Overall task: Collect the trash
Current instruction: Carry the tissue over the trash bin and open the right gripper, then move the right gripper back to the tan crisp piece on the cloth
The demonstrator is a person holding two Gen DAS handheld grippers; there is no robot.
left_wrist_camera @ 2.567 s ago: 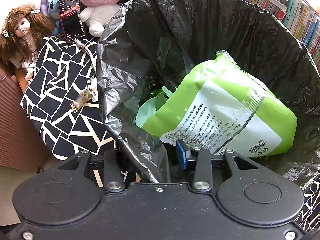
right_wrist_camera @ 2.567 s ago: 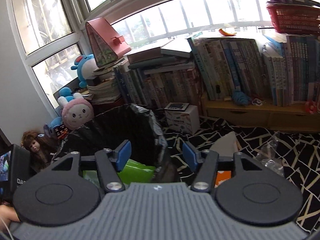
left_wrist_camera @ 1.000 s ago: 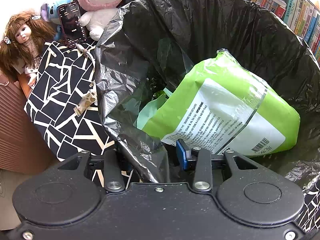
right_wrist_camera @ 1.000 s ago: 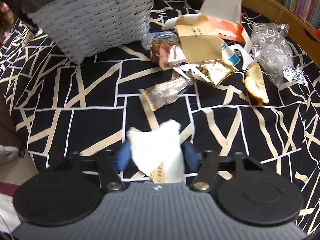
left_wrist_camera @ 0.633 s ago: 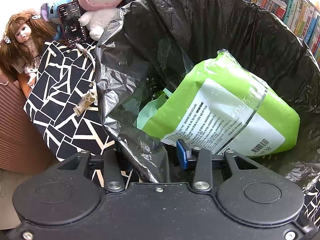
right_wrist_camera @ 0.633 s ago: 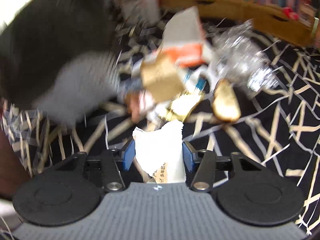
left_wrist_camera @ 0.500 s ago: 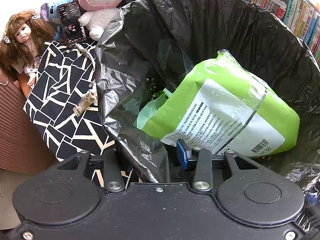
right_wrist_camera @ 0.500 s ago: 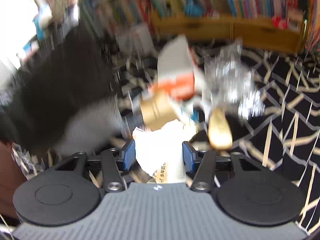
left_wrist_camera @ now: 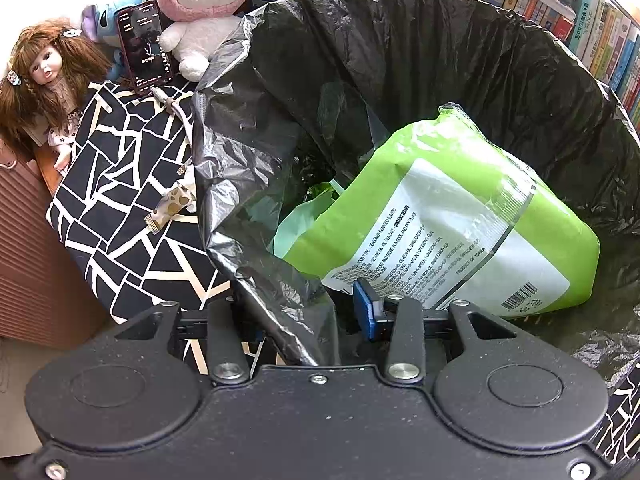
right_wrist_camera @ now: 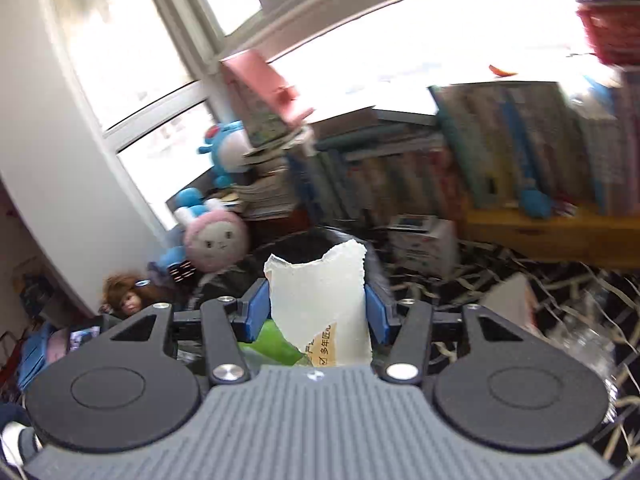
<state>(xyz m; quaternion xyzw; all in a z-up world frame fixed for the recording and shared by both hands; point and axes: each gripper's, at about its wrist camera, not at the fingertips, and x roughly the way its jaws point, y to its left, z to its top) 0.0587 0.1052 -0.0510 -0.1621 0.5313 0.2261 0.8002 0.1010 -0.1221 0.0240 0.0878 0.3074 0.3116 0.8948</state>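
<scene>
Left wrist view: left gripper (left_wrist_camera: 308, 312) is clamped on the near rim of the black bin liner (left_wrist_camera: 280, 184), thin crinkled glossy plastic bunched into a fold between its fingers; only one blue pad (left_wrist_camera: 366, 312) shows, the other sits behind the fold. Inside the liner lies one large green snack bag (left_wrist_camera: 452, 224), smooth film with a white printed panel and a barcode, tilted against the far wall, plus one pale green plastic scrap (left_wrist_camera: 300, 220) beneath it. Beside the bin: black cloth with cream cracked-line pattern (left_wrist_camera: 120, 192), one long-haired doll (left_wrist_camera: 44, 76), one pink-and-white plush rabbit (left_wrist_camera: 204, 4), one phone (left_wrist_camera: 144, 46) propped upright with a cable. Right wrist view, motion-blurred: right gripper (right_wrist_camera: 316, 312) grips one torn white wrapper (right_wrist_camera: 320, 296), matte, ragged top edge, printed characters on a tan patch low down, both blue pads pressing its sides. Wrapper is held in the air with the liner's rim behind it. Rows of books (right_wrist_camera: 500, 152) and two blue plush toys (right_wrist_camera: 224, 152) in the background.
</scene>
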